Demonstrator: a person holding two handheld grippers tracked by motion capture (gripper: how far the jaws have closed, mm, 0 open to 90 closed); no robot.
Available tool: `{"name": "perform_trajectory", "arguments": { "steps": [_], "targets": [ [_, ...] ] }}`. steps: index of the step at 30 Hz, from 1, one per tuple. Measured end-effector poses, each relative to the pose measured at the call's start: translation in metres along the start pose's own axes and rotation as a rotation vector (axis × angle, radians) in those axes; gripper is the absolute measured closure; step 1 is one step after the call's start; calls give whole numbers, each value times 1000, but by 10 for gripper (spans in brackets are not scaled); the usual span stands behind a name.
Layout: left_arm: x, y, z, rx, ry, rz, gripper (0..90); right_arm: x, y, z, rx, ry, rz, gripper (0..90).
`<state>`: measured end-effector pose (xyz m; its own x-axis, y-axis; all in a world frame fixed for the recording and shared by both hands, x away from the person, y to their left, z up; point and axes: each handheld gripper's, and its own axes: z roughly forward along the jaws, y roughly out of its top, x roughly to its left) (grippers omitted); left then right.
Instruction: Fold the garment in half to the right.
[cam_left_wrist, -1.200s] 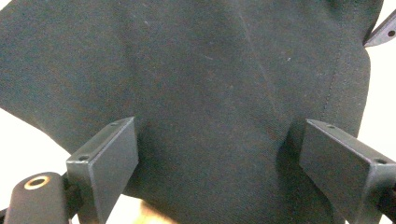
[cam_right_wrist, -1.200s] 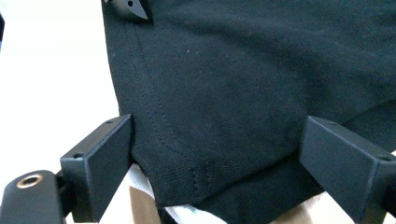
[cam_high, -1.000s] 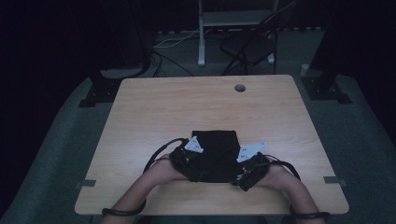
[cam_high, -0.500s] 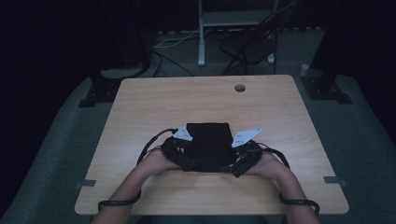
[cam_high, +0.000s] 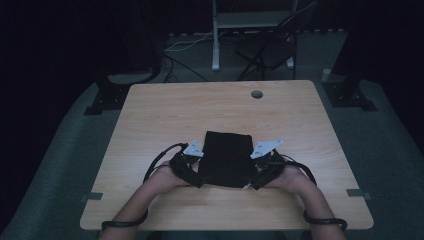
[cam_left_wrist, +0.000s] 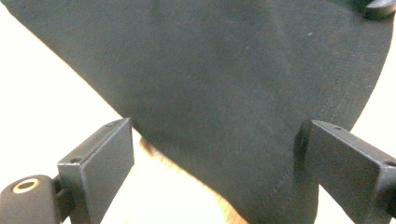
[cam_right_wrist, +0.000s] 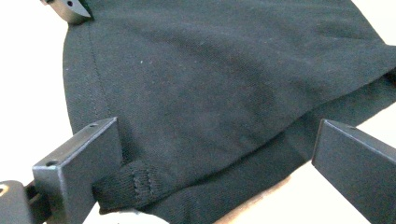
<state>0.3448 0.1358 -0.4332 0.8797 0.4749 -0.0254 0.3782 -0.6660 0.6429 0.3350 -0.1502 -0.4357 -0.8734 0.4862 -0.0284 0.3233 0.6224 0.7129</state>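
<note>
1. Now the left gripper (cam_high: 196, 172) stands with jaws wide apart, straddling the left edge of a folded black cloth (cam_high: 227, 157).
2. Opposite, the right gripper (cam_high: 256, 175) gapes equally across the cloth's right edge, gripping nothing.
3. Cloth lies between both, near the tabletop's (cam_high: 165, 110) front edge.

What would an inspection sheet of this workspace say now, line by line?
Surface: light wooden table, round hole near far edge.
Job's things: black folded cloth lying flat, near the front.
Clutter: nothing seen.
Grippers: left claw and right claw at the cloth's near corners, jaws open around its edges.
Cables: black cable loops from the left claw; another from the right.
Surroundings: dark room, folding chair behind the table.
</note>
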Motion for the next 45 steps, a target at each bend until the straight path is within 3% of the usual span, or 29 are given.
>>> {"name": "perform_trajectory", "arguments": {
  "steps": [4,11,18,22,28,32,45],
  "targets": [
    [-1,1,0,9,-4,-7,92,-6,-4,2,-26,34,36,11],
    [-5,2,1,23,9,24,92,-18,1,13,-31,92,63,4],
    [-5,-4,-8,8,22,11,92,-13,5,2,-72,73,49,4],
    [-7,-13,-20,-29,48,-10,92,-2,3,-12,-90,26,42,4],
    [-12,-21,-30,-7,72,-17,92,8,-10,-27,-97,-18,84,4],
    [-12,-29,-40,-63,90,-42,92,8,-22,-36,-122,-30,126,4],
    [-11,-52,-55,-73,118,-56,92,9,-53,-59,-154,-61,191,4]
  ]
}}
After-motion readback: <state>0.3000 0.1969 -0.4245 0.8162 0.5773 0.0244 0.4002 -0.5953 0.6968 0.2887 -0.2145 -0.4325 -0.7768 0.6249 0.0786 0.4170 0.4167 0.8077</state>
